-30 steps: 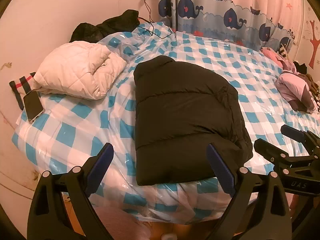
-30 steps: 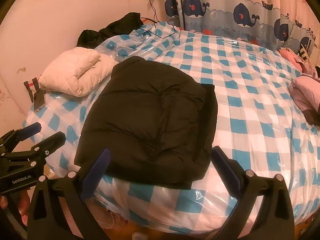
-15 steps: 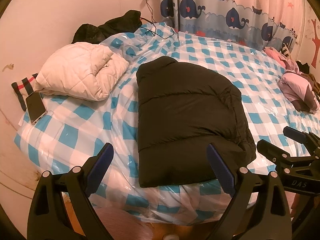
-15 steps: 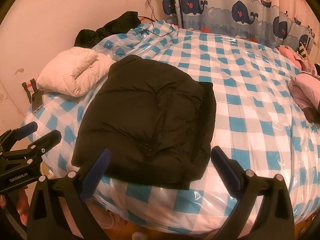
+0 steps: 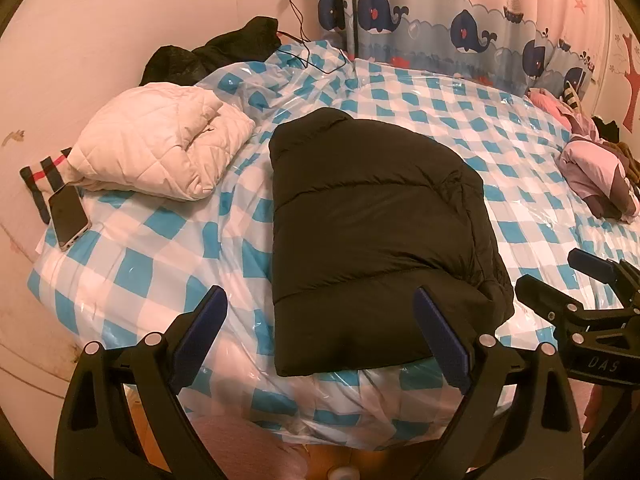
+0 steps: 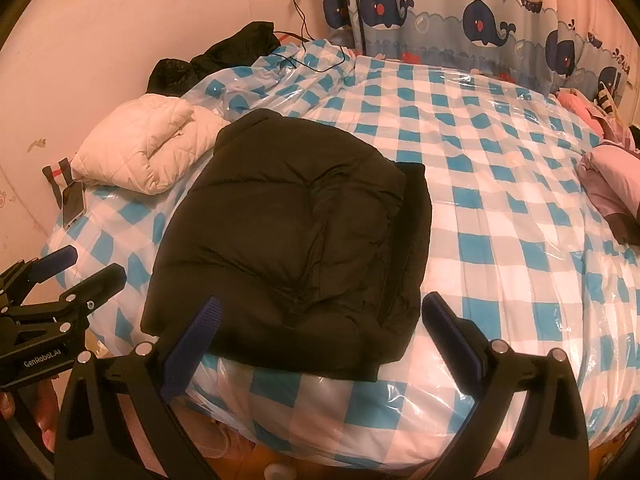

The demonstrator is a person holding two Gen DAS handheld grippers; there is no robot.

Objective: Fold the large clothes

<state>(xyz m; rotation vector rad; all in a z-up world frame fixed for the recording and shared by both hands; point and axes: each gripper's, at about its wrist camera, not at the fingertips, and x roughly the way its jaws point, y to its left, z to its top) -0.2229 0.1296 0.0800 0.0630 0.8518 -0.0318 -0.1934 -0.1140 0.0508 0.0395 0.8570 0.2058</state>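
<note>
1. Black puffer jacket (image 5: 376, 236) flat on the checked bed cover (image 5: 152, 264), near the front edge of the bed; collar end toward the far side, hem end nearest the grippers.
2. Already narrowed to a long rectangle: sleeves and sides apparently tucked in, a strip of the lower layer showing along the right edge (image 6: 416, 216).
3. Left gripper (image 5: 320, 336) off the near edge of the bed, fingers spread wide, nothing between them. Hem corner close ahead, no contact.
4. Right gripper (image 6: 320, 336) likewise spread and empty, just short of the hem.
5. Step in hand, by judgement: lengthwise folds done; crosswise fold not yet begun. Both tools poised for the hem.
6. Next move calls for: one pinch at each hem corner through all layers, lift, carry toward the collar, lay down edge on edge.
7. Risk: slippery padded fabric; inner layers could slide out if the pinch takes only the top layer. Plastic film over the cover could get caught in the pinch too.
8. Nearby, not involved: white quilted jacket (image 5: 160, 140) folded at the left, phone (image 5: 68, 216) beside it, pink clothes (image 5: 596, 176) at the far right.
</note>
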